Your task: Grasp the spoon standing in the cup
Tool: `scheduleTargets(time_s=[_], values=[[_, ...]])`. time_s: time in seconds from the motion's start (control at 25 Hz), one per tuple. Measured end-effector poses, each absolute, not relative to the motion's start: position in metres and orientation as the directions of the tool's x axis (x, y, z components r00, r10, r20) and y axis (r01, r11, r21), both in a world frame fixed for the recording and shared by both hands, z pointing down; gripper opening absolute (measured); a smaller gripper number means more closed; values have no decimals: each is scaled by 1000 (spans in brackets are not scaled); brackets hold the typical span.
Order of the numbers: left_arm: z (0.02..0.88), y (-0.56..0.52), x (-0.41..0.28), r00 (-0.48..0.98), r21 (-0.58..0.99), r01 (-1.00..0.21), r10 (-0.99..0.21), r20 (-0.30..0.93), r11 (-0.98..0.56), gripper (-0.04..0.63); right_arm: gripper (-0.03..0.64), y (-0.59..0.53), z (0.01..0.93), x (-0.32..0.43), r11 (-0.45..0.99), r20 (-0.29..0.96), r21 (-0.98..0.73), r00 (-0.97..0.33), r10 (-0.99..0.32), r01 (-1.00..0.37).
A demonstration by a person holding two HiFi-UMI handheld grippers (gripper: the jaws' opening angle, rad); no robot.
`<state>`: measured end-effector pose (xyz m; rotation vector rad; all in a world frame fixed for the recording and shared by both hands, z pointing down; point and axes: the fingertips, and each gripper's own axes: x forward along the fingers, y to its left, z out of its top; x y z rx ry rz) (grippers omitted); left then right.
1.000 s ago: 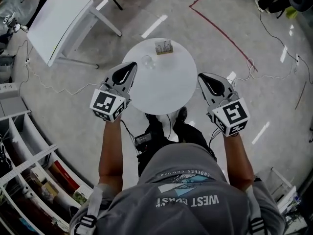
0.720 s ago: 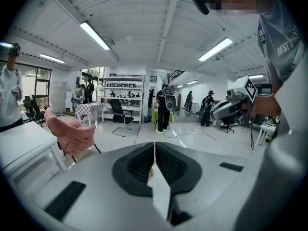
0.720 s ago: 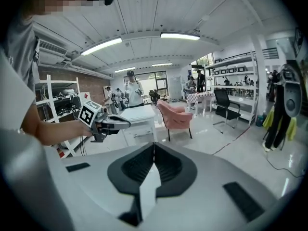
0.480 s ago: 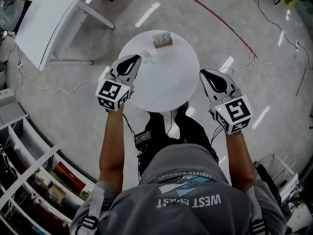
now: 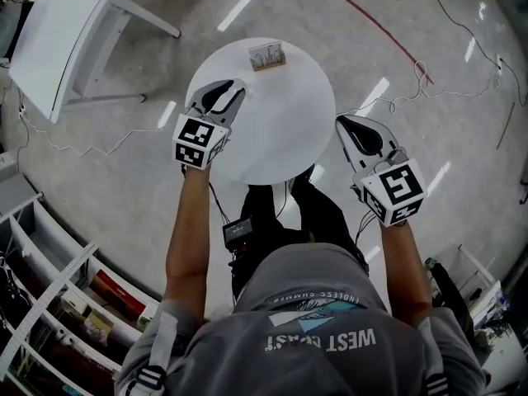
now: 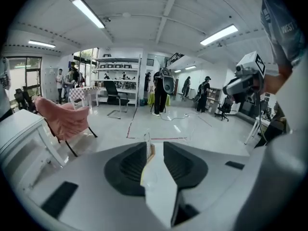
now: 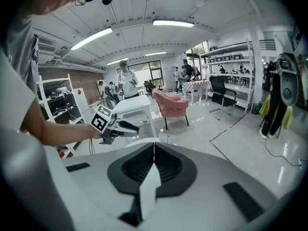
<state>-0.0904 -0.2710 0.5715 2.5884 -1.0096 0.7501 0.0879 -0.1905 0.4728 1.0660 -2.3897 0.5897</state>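
My left gripper point(image 5: 232, 86) hangs over the left part of the round white table point(image 5: 280, 139). Its jaws are opening, with a narrow gap between them. In the left gripper view a clear cup point(image 6: 146, 144) with a thin upright spoon stands just ahead, in line with that gap of the left gripper point(image 6: 155, 147), and the pads do not touch it. In the head view the gripper's tips hide the cup. My right gripper point(image 5: 342, 123) is off the table's right edge, shut and empty; its jaws meet in the right gripper view point(image 7: 154, 147).
A small tan box point(image 5: 266, 54) stands at the table's far edge. A white rectangular table point(image 5: 58, 40) is at the upper left, shelves point(image 5: 49, 304) at the lower left. Cables and a red tape line point(image 5: 388, 31) cross the floor. A pink chair point(image 6: 62, 119) and several people are farther off.
My left gripper has moved forward over the table to where the cup stood, and now covers it in the head view. The right gripper has hardly moved.
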Motion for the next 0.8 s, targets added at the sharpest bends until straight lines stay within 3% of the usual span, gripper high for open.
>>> scheduleTargets(time_s=[0.8], values=[[644,-281,-88,556,42,-670,-463,690,-742,89,3,-169,508,91,577,627,-227,-571,-530,-784]])
